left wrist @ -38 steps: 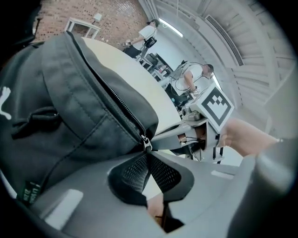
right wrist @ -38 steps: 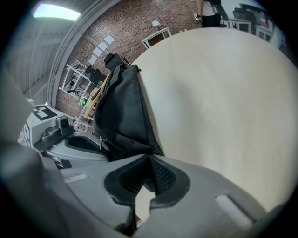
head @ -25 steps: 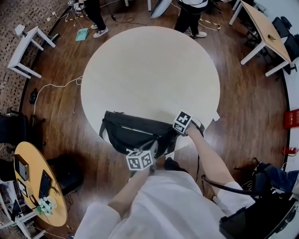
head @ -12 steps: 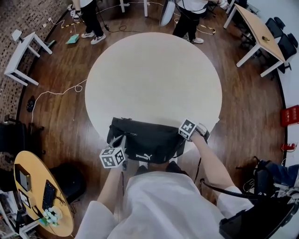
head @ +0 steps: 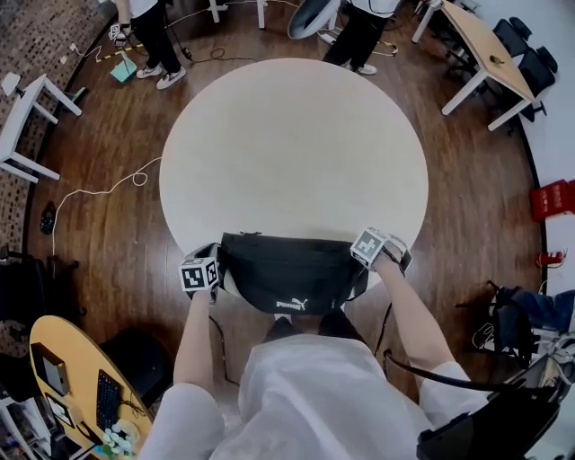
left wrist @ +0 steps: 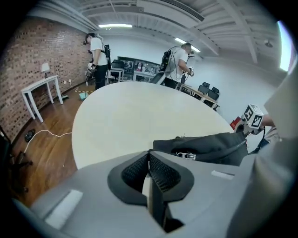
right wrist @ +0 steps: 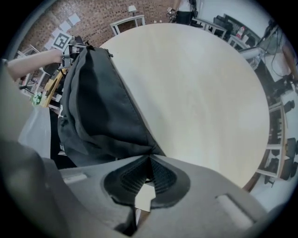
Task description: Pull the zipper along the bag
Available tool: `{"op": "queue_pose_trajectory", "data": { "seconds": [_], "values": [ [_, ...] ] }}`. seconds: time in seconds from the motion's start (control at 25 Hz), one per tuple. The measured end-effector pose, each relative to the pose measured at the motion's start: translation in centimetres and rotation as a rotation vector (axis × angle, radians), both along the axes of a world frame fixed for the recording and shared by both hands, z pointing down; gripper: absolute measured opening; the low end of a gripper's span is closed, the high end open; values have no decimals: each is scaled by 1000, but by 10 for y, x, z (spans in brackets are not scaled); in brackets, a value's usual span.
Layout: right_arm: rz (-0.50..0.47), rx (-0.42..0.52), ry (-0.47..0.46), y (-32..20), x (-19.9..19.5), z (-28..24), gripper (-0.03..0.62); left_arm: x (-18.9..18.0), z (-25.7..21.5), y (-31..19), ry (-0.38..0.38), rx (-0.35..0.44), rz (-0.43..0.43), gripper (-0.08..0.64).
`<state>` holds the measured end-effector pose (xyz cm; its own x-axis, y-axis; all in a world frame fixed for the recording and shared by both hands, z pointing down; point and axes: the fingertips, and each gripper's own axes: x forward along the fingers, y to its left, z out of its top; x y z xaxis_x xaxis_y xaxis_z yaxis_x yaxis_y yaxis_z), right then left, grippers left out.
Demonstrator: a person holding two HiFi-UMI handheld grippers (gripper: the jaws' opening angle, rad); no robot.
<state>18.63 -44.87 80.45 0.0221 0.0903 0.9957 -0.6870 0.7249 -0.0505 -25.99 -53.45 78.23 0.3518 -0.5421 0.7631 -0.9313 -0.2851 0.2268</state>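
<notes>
A black waist bag (head: 292,274) lies across the near edge of the round pale table (head: 296,153). My left gripper (head: 216,269) sits at the bag's left end, jaws shut. In the left gripper view its tips (left wrist: 149,155) meet the bag's corner (left wrist: 205,145), and the zipper pull is hidden between the pads. A small metal piece (left wrist: 186,155) shows on the bag. My right gripper (head: 359,260) is shut on the bag's right end. In the right gripper view the fabric (right wrist: 98,102) narrows into its closed tips (right wrist: 149,158).
Two people (head: 144,27) (head: 359,27) stand beyond the table's far side. A white side table (head: 22,108) and a floor cable (head: 99,184) are at the left. A long desk (head: 485,45) stands at the upper right, a small yellow table (head: 72,386) at the lower left.
My left gripper has travelled from the bag's near-right part to its left end. The bag has straightened along the table edge. The right gripper has stayed on the right end.
</notes>
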Motion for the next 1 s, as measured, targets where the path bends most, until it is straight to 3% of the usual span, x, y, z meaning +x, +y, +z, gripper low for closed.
{"op": "queue_pose_trajectory", "data": {
  "seconds": [0.16,0.28,0.44,0.56,0.8,1.0],
  "values": [
    [151,101,30,-3,12,-3,-8,3,-6,1,78,10,-19,27],
    [204,195,5,-5,6,3,-9,-21,-15,8,116,28,-76,51],
    [283,517,-20,-30,12,-28,-9,-60,-42,21,126,107,-151,16],
    [423,763,-145,-37,9,-91,-9,-60,-72,41,162,181,-130,15],
    [506,1097,-501,17,-41,-200,-9,9,-151,87,221,372,-9,15],
    [461,1216,-689,131,-85,-252,-9,112,-207,181,227,522,151,16]
  ]
}}
